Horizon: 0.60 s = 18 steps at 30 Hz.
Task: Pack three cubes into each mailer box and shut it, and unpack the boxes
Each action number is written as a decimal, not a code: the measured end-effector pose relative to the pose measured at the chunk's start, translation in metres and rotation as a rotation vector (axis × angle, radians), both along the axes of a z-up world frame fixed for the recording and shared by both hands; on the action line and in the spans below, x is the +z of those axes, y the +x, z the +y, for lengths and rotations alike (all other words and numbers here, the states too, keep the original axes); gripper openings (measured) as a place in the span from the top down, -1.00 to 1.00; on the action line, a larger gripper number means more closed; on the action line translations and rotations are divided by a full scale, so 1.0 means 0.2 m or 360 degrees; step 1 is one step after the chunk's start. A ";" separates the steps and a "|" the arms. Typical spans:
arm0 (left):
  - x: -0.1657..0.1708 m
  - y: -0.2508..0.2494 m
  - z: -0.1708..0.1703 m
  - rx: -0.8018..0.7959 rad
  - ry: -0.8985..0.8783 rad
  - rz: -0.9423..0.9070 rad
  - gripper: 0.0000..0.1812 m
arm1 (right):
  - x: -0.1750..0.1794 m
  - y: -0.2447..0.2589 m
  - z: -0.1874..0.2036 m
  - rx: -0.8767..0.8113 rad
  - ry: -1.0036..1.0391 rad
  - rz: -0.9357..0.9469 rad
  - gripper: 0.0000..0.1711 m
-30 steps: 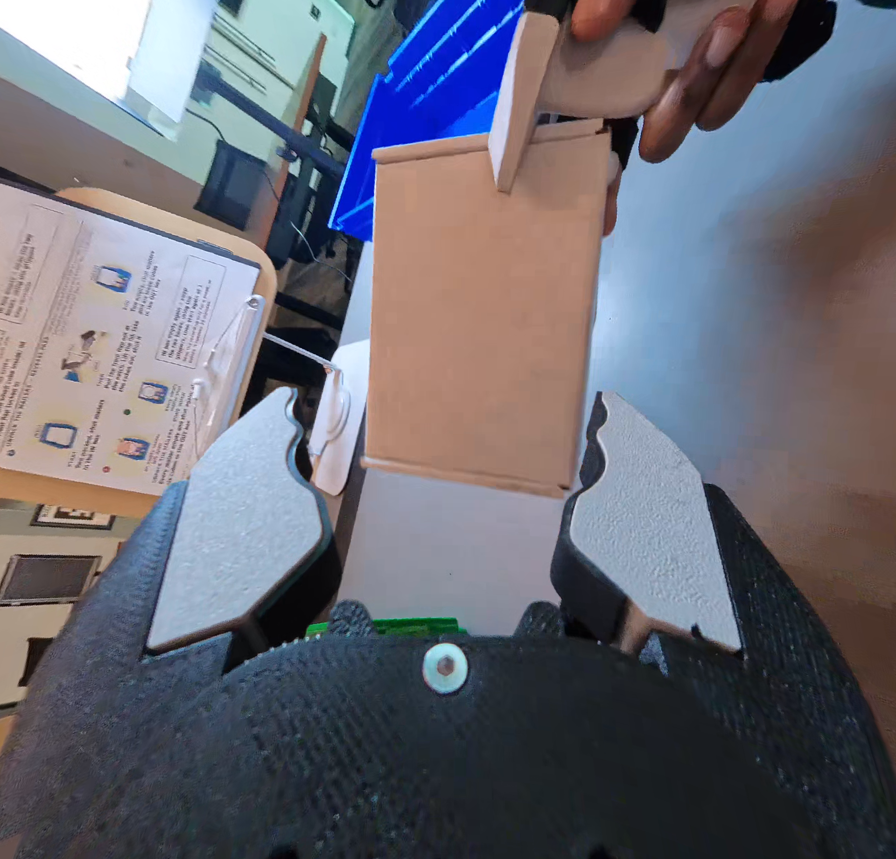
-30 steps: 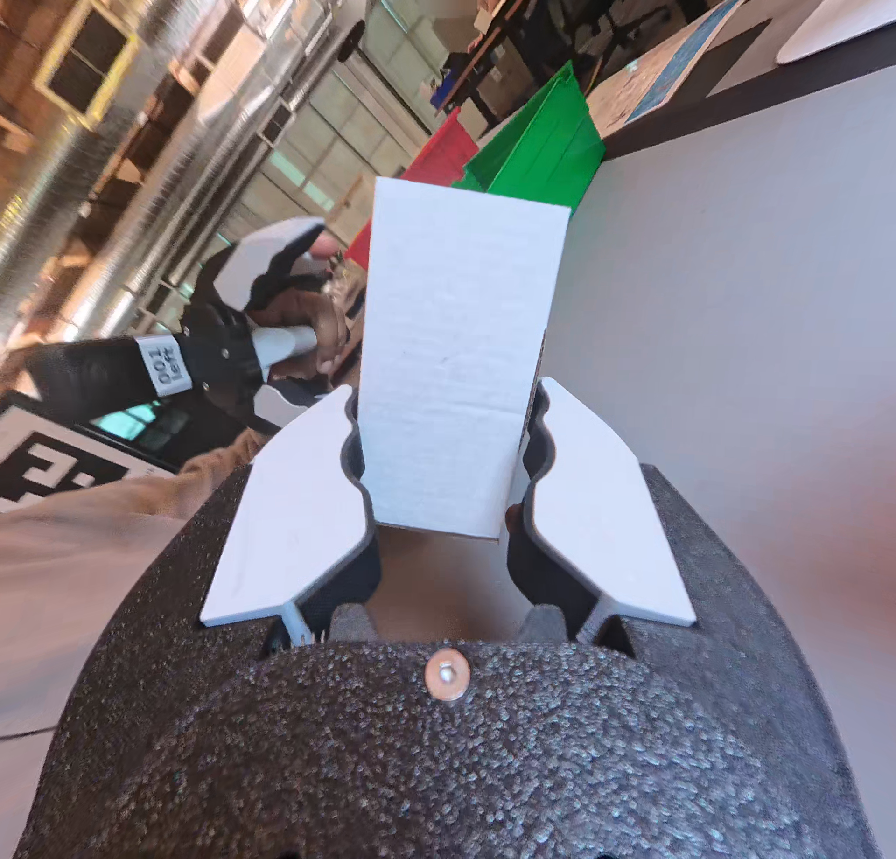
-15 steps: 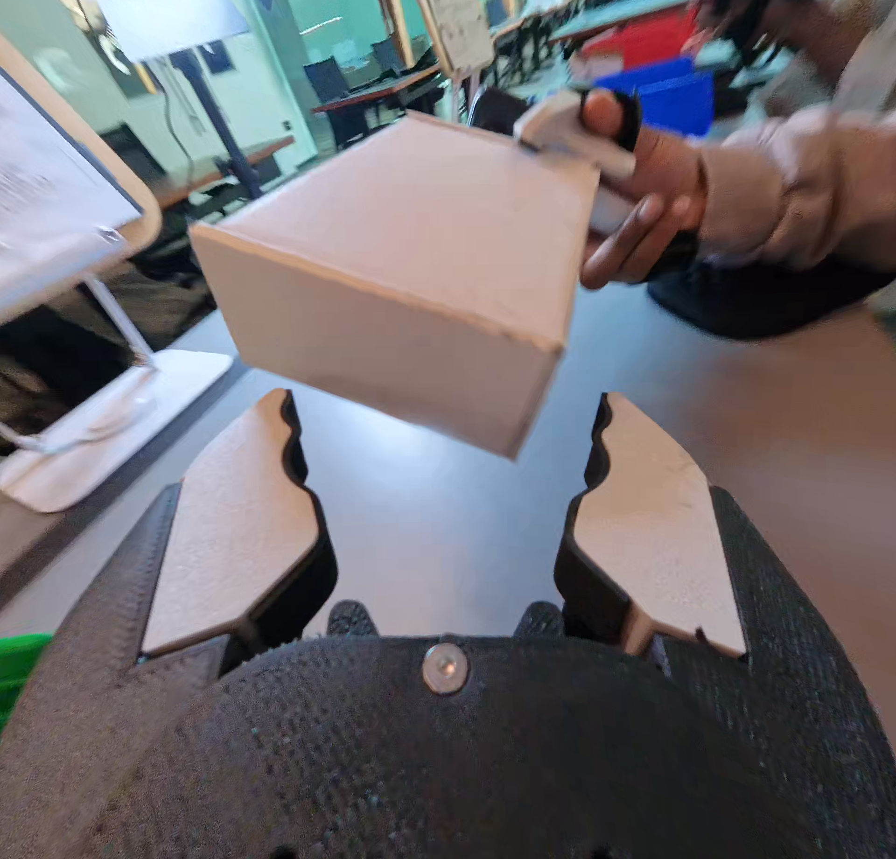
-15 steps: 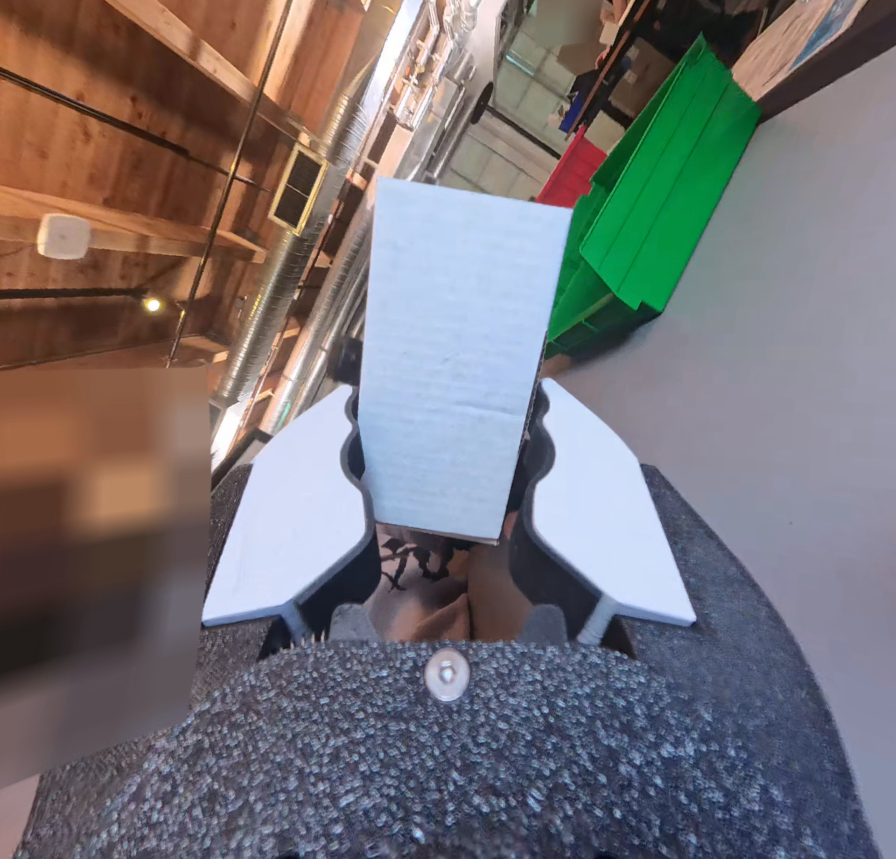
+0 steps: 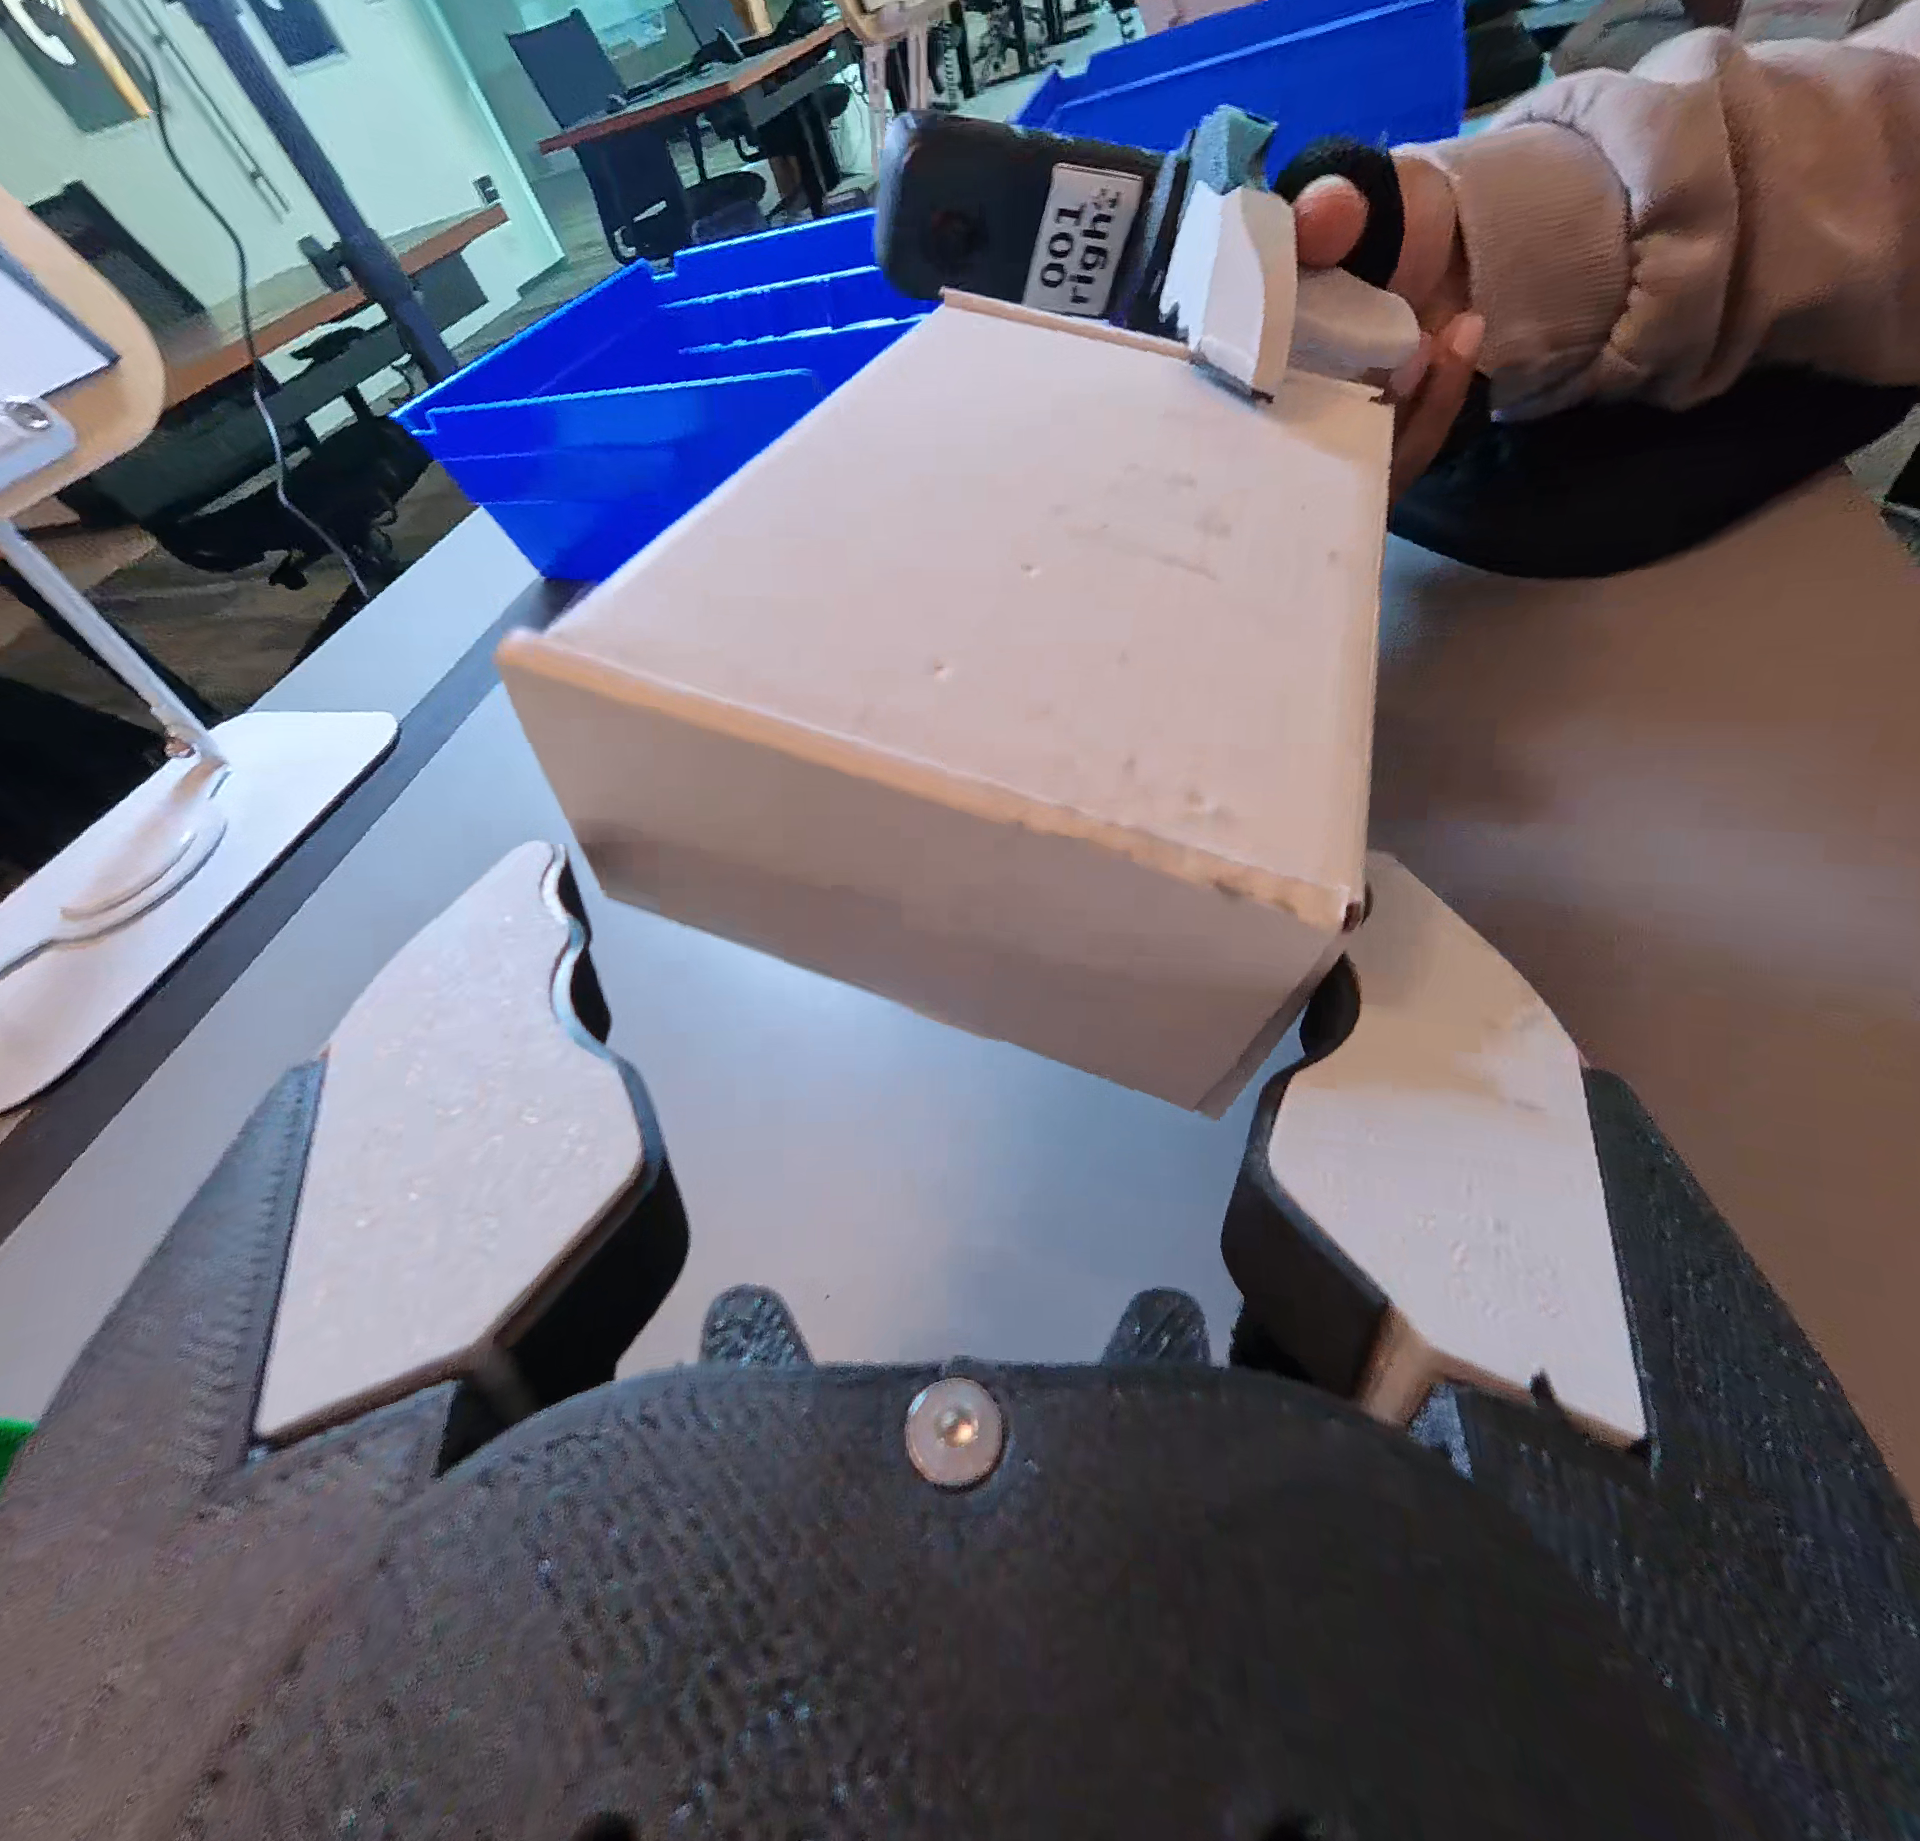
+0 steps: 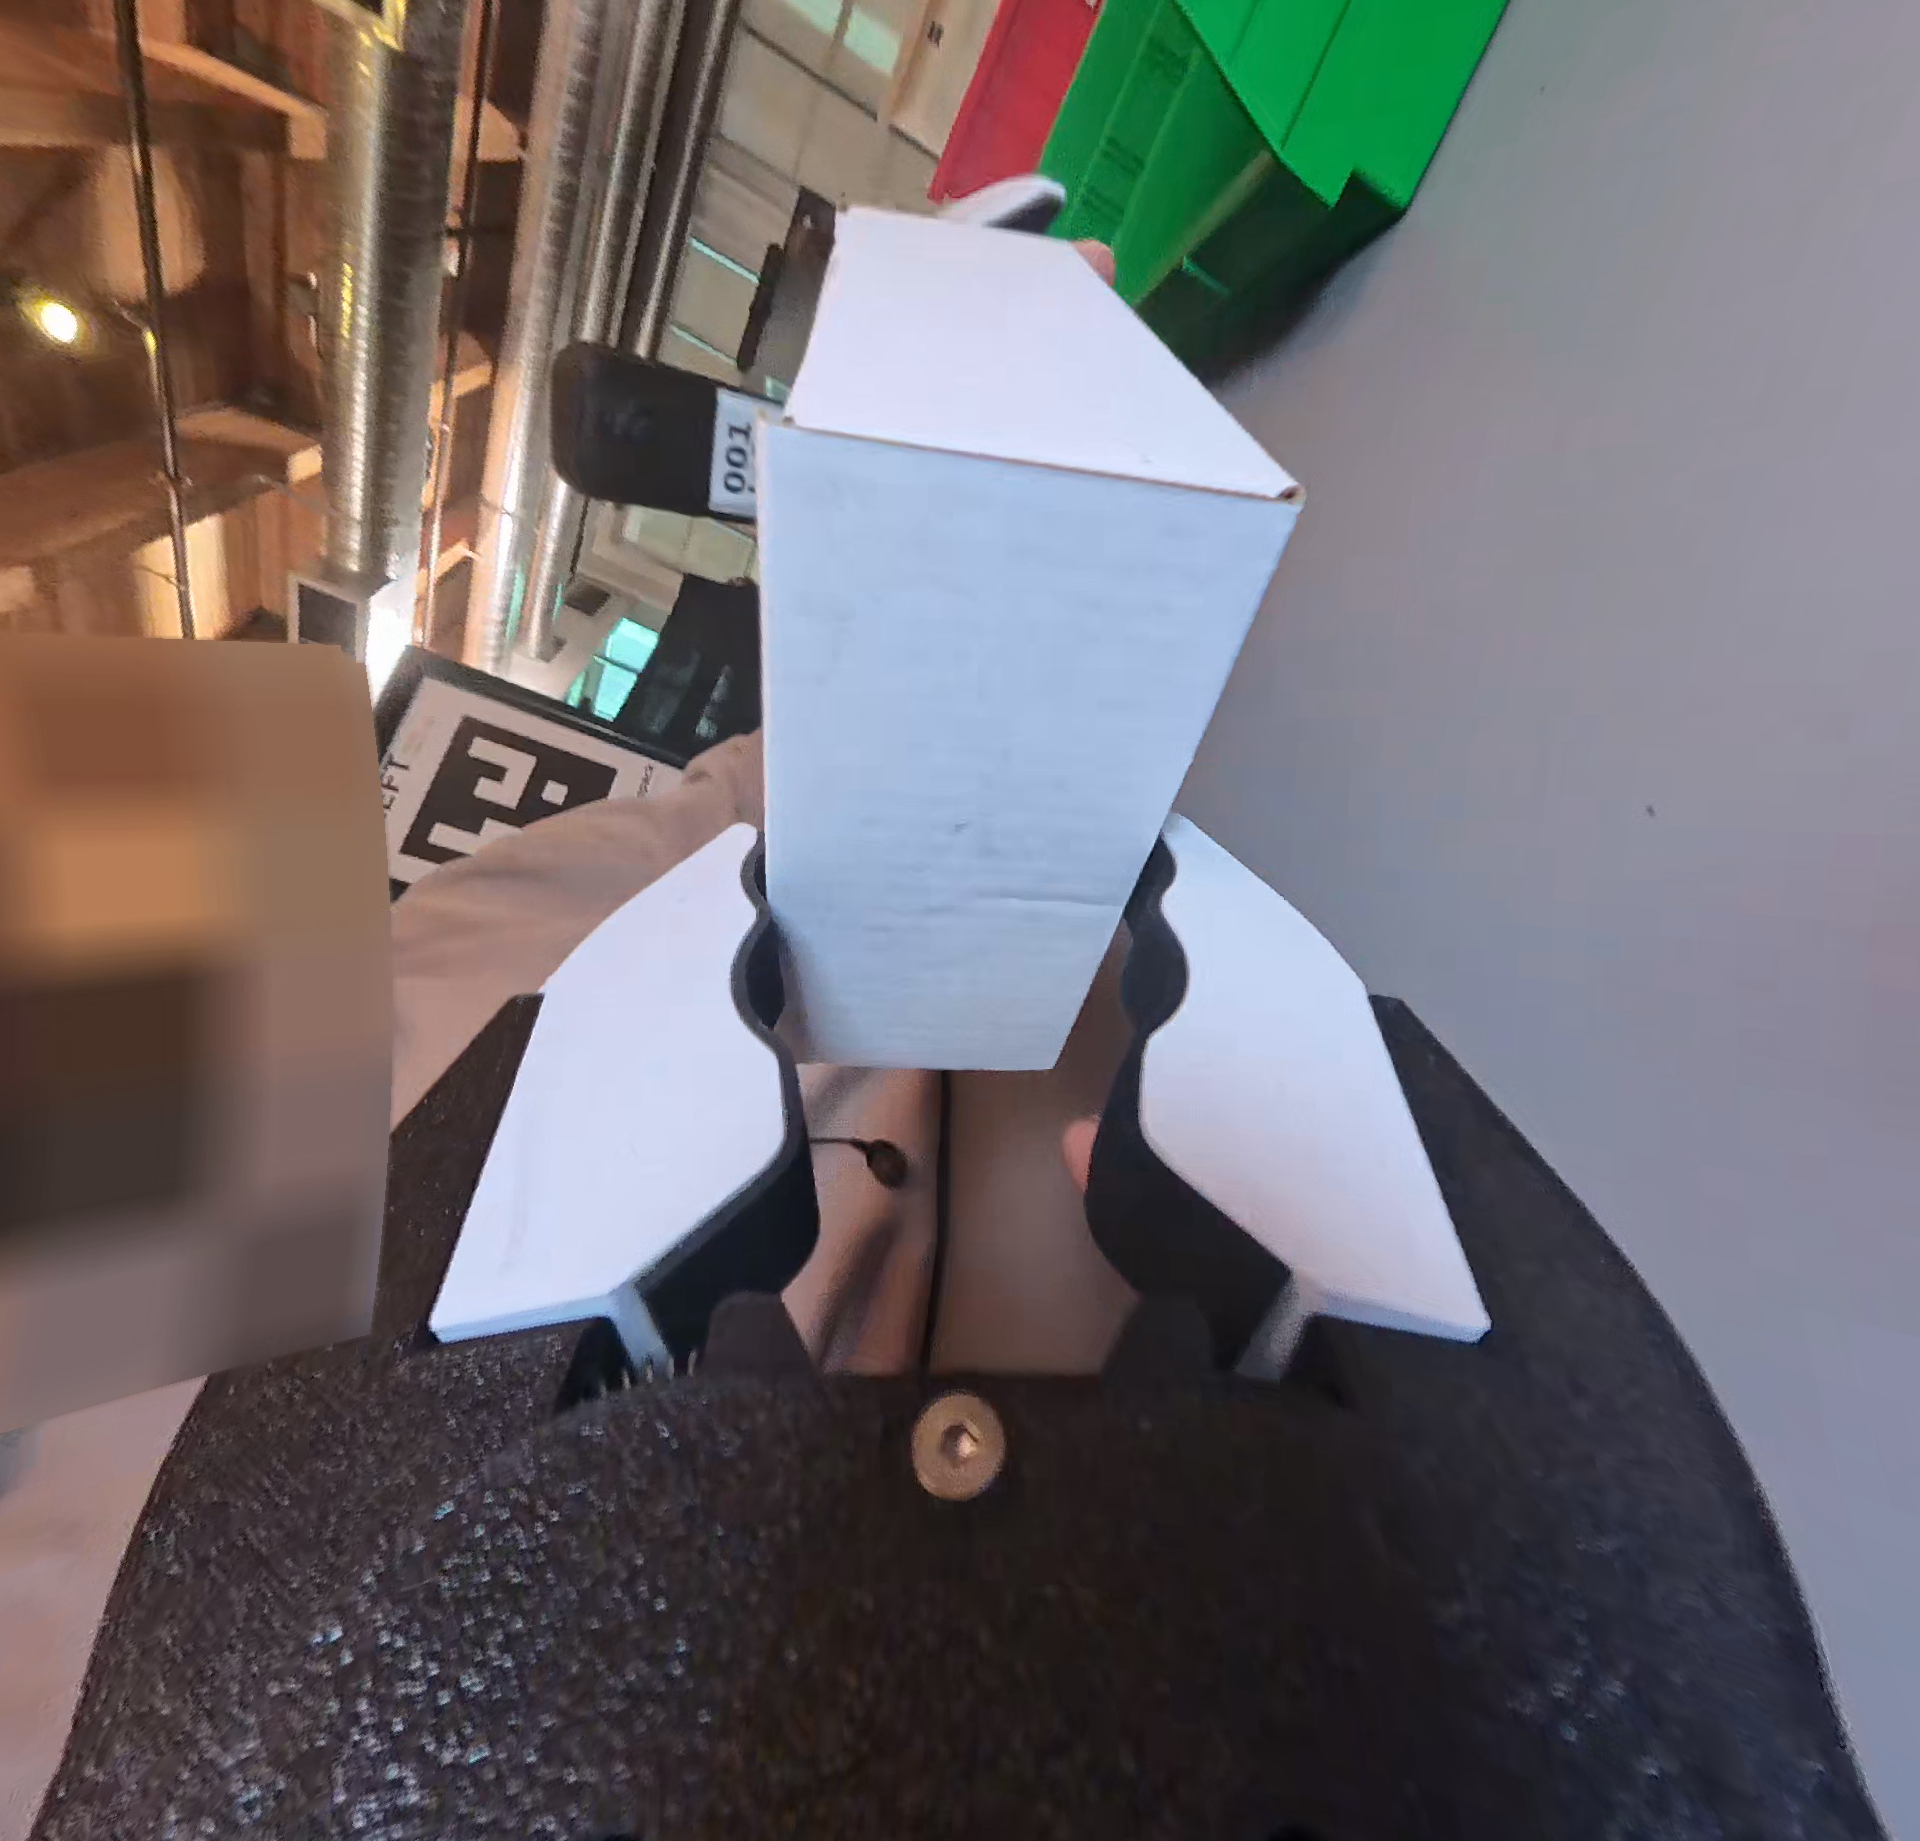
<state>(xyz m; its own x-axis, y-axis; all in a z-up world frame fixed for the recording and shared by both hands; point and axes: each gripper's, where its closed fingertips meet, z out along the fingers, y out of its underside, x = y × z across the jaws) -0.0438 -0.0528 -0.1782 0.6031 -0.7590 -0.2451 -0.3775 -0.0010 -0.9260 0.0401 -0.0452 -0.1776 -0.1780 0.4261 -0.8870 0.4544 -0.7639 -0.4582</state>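
Right hand-held gripper (image 6: 951, 944) clamps one end of the stiff, light mailer box (image 6: 987, 711); the wide-open, empty left hand-held gripper (image 5: 961, 970) should take its free end at 12 o'clock.

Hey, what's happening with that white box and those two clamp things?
A person is holding a two-finger gripper in each hand. The right gripper has its jaws shut on one end of a closed white mailer box, holding it up off the grey table. The left gripper is open, its jaws spread wide near the box's other end. Blue bins sit behind.
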 end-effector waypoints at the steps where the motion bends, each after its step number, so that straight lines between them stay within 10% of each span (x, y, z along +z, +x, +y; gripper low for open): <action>1: -0.02 0.02 -0.01 -0.0007 0.0010 0.0035 -0.45 | -0.02 0.01 -0.01 0.0031 0.0013 -0.0029 0.25; 9: -0.25 0.03 0.02 0.0053 -0.0330 0.0223 -0.40 | -0.15 0.05 0.07 -0.0100 0.0492 -0.0299 0.08; 13: -0.27 0.01 0.02 0.0091 -0.0448 0.0114 0.28 | -0.20 0.08 0.18 -0.0232 0.0821 -0.0422 0.08; 18: -0.23 0.00 0.03 0.0075 -0.0400 0.0103 0.11 | -0.26 0.10 0.15 -0.0122 0.0785 -0.0490 0.14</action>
